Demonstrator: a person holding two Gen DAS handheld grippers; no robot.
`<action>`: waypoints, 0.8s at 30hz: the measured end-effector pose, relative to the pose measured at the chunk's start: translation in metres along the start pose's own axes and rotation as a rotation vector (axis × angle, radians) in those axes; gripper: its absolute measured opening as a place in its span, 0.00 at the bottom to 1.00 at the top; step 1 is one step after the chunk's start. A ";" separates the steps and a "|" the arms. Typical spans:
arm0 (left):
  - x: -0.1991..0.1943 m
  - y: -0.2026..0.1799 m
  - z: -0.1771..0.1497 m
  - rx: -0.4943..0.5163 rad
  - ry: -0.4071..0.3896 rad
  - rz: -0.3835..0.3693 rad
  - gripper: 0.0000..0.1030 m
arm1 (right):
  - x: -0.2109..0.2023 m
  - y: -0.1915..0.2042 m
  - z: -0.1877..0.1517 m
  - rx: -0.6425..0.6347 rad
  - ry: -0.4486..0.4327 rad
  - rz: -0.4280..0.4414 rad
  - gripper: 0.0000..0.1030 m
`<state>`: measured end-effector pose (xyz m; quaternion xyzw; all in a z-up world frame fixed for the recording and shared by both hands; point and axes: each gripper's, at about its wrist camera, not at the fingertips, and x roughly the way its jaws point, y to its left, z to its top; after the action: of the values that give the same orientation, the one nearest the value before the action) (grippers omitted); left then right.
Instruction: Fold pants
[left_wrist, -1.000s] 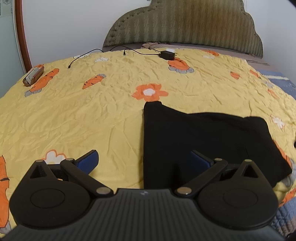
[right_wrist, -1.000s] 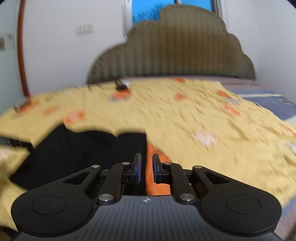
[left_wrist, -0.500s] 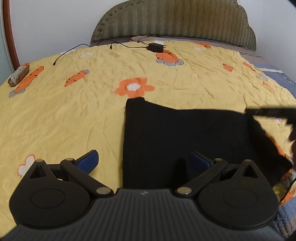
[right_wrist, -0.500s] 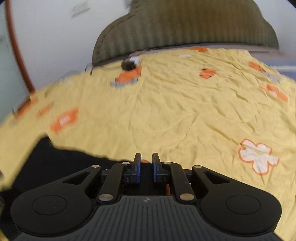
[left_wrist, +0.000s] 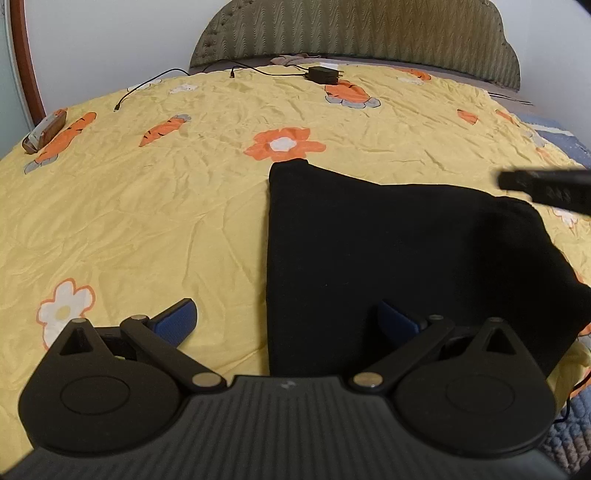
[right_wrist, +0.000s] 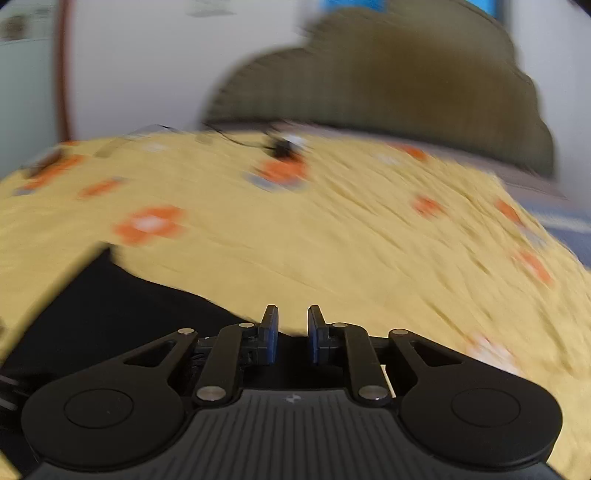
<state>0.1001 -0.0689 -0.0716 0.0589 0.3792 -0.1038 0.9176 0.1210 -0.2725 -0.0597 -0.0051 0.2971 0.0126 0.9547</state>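
Note:
The black pants (left_wrist: 406, 251) lie folded into a flat block on the yellow bedsheet (left_wrist: 147, 221). My left gripper (left_wrist: 286, 319) is open wide and empty, just above the pants' near left edge. My right gripper (right_wrist: 291, 332) has its jaws close together with a narrow gap and nothing between them, over the pants' far right edge (right_wrist: 129, 314). Its view is blurred by motion. The right gripper also shows as a dark bar at the right edge of the left wrist view (left_wrist: 546, 188).
A black charger (left_wrist: 323, 75) with a cable (left_wrist: 147, 86) lies near the padded headboard (left_wrist: 351, 33). A small brown object (left_wrist: 44, 129) sits at the bed's far left. A blue-grey blanket (left_wrist: 565, 439) shows at the right.
The right gripper has swung over the pants' right edge and its jaws have parted slightly. The left gripper has shifted a little and stays open. The pants have not moved.

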 end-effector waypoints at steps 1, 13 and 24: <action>0.000 0.000 -0.001 0.000 0.004 -0.003 1.00 | 0.001 0.012 0.006 -0.001 0.001 0.085 0.16; -0.004 -0.004 -0.014 0.036 -0.011 0.012 1.00 | 0.113 0.095 0.052 0.029 0.146 0.400 0.19; -0.002 0.005 -0.016 0.008 -0.003 -0.033 1.00 | 0.134 0.107 0.059 -0.068 0.194 0.366 0.58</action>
<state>0.0893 -0.0612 -0.0814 0.0561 0.3784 -0.1207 0.9160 0.2616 -0.1616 -0.0877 0.0156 0.3832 0.1952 0.9027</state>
